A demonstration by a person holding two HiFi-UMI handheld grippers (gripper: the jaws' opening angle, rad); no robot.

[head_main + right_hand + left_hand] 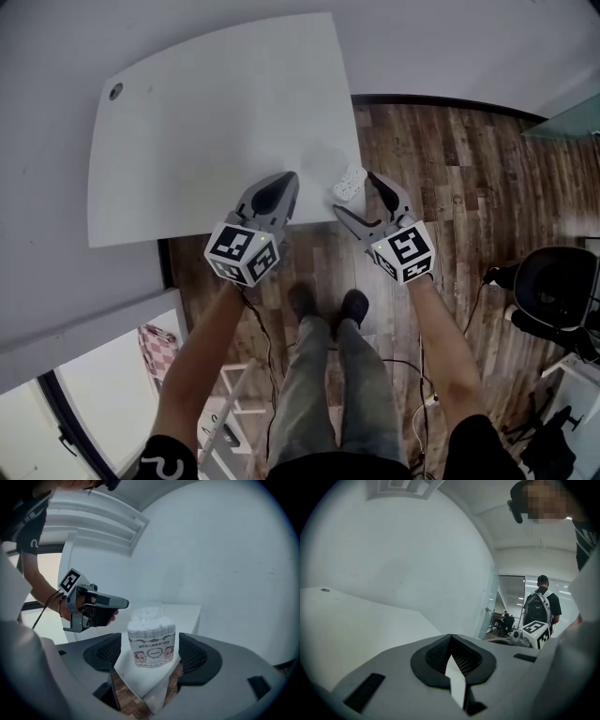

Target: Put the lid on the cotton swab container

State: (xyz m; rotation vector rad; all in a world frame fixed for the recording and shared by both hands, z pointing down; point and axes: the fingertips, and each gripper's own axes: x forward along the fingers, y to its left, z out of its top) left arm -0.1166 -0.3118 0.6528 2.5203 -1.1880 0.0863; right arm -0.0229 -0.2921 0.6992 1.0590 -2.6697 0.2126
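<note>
In the right gripper view only, the container's (151, 641) label shows.

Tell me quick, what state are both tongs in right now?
Left tongs: closed, holding nothing.
Right tongs: open, either side of the cotton swab container, not gripping it.

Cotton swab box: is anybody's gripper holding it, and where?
Nothing is held. The right gripper's open jaws flank the cotton swab container without touching; the left gripper is shut, empty.
</note>
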